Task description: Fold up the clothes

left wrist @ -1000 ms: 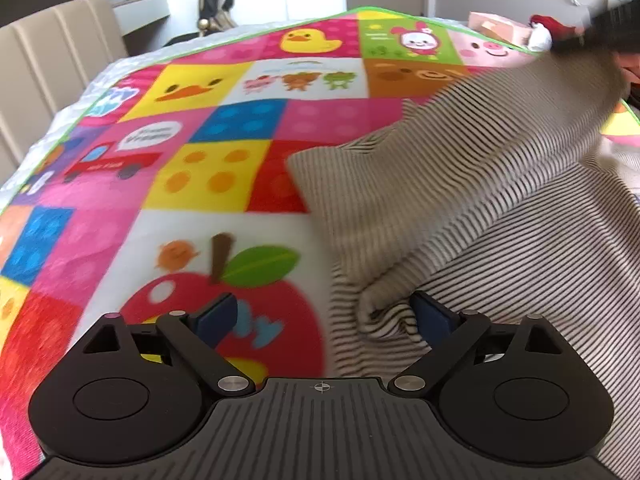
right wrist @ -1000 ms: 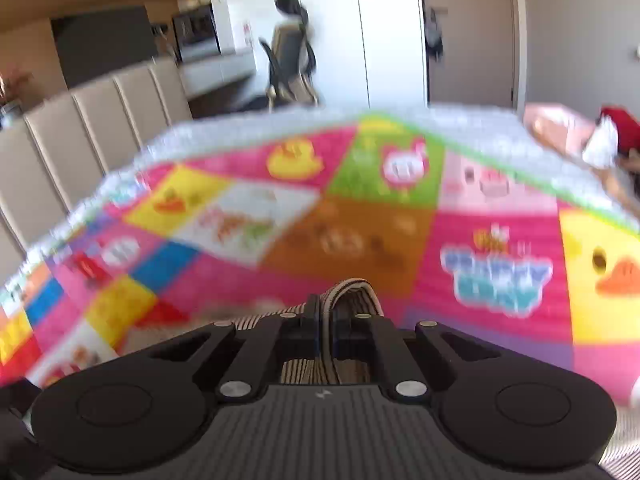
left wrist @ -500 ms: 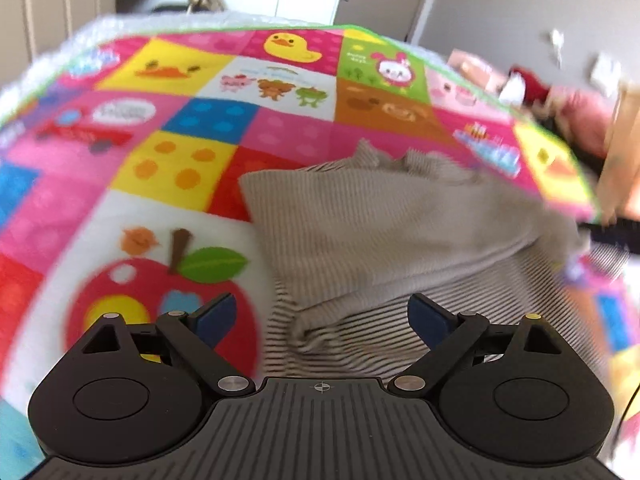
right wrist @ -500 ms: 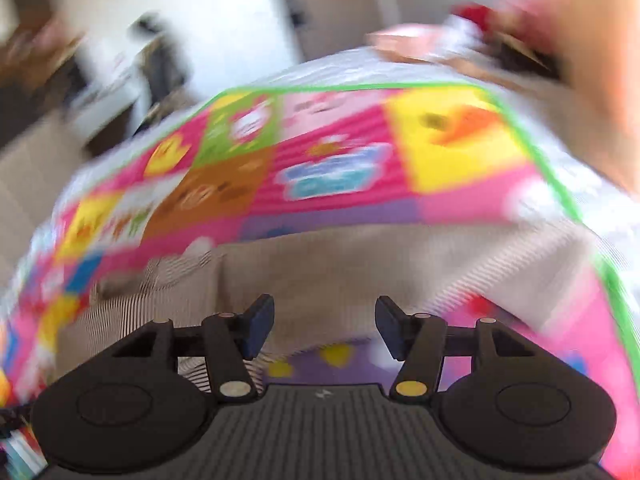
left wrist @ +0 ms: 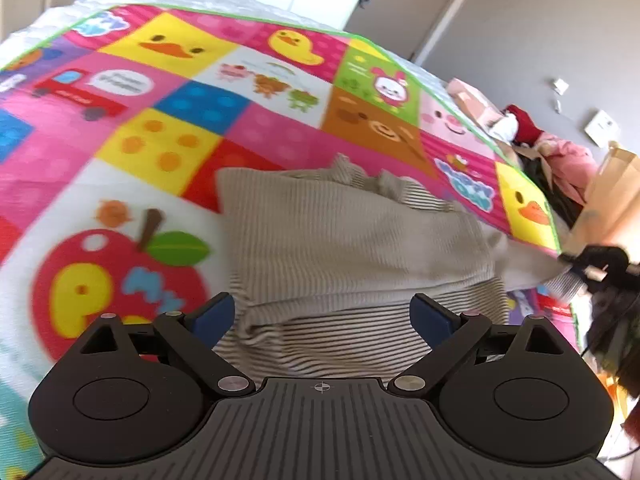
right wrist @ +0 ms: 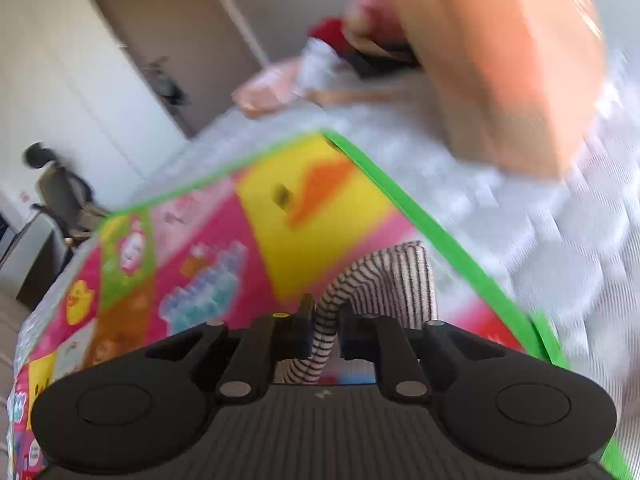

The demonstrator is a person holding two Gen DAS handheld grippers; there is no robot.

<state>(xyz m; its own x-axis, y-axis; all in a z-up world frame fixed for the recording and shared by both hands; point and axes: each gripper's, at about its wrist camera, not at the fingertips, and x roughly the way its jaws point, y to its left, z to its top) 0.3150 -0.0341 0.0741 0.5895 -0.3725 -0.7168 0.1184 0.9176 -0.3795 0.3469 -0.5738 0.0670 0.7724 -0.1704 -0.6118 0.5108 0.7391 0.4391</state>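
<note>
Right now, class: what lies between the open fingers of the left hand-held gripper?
In the left wrist view, the striped garment lies between the fingers of the open left hand-held gripper, spread on the colourful play mat.

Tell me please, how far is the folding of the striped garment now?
Done: one part of the striped garment already lies folded over its body on the mat. In hand: the right gripper is shut on a striped end; the left gripper is open. Left: fold that end in.

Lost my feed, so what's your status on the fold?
Left gripper open over the striped shirt. Right gripper shut on a shirt edge. Shirt part-folded on the mat. Nothing in the way.
</note>
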